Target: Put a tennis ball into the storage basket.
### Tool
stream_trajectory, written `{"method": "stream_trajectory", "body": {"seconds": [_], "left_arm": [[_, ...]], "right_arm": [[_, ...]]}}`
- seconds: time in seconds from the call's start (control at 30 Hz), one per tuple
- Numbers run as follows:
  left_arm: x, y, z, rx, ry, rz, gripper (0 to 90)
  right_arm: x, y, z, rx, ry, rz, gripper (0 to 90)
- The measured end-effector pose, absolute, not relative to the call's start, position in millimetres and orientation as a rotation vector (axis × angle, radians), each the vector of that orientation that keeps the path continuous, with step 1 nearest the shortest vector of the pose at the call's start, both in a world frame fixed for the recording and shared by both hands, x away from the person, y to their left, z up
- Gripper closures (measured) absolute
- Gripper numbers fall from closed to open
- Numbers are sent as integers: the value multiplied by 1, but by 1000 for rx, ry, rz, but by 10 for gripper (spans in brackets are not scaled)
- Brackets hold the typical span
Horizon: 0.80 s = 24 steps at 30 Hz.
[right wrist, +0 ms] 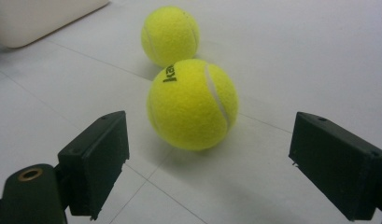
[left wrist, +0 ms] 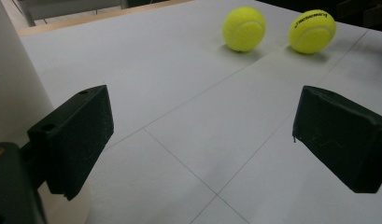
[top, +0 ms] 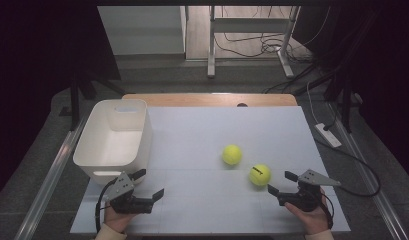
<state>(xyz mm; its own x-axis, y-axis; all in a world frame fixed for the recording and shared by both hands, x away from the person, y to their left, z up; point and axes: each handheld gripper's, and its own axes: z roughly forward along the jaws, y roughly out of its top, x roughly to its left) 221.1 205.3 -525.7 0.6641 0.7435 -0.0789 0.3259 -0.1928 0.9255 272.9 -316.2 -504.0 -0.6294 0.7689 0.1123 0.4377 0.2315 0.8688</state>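
Note:
Two yellow tennis balls lie on the white table: one (top: 232, 154) near the middle, one with black lettering (top: 260, 175) to its right and nearer me. My right gripper (top: 282, 183) stands open just right of the lettered ball; in the right gripper view that ball (right wrist: 192, 103) sits a short way ahead of the wide jaws, the other ball (right wrist: 170, 35) behind it. My left gripper (top: 148, 184) is open near the front left, beside the white bin (top: 113, 137). Its view shows both balls far off, the plain one (left wrist: 244, 28) and the lettered one (left wrist: 312, 31), with nothing between the jaws.
The white bin is empty and stands at the table's left edge, its wall (left wrist: 11, 88) close beside my left jaw. A wooden strip (top: 212, 99) borders the table's far edge. Metal rails run along both sides, and cables lie on the floor beyond.

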Motion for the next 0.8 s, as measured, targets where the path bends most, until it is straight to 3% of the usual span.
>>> {"method": "stream_trajectory", "body": {"seconds": [0.8], "left_arm": [[222, 202, -523, 1792, 874, 477, 58]], "right_arm": [[270, -316, -503, 1105, 2166, 1366, 120]]}}
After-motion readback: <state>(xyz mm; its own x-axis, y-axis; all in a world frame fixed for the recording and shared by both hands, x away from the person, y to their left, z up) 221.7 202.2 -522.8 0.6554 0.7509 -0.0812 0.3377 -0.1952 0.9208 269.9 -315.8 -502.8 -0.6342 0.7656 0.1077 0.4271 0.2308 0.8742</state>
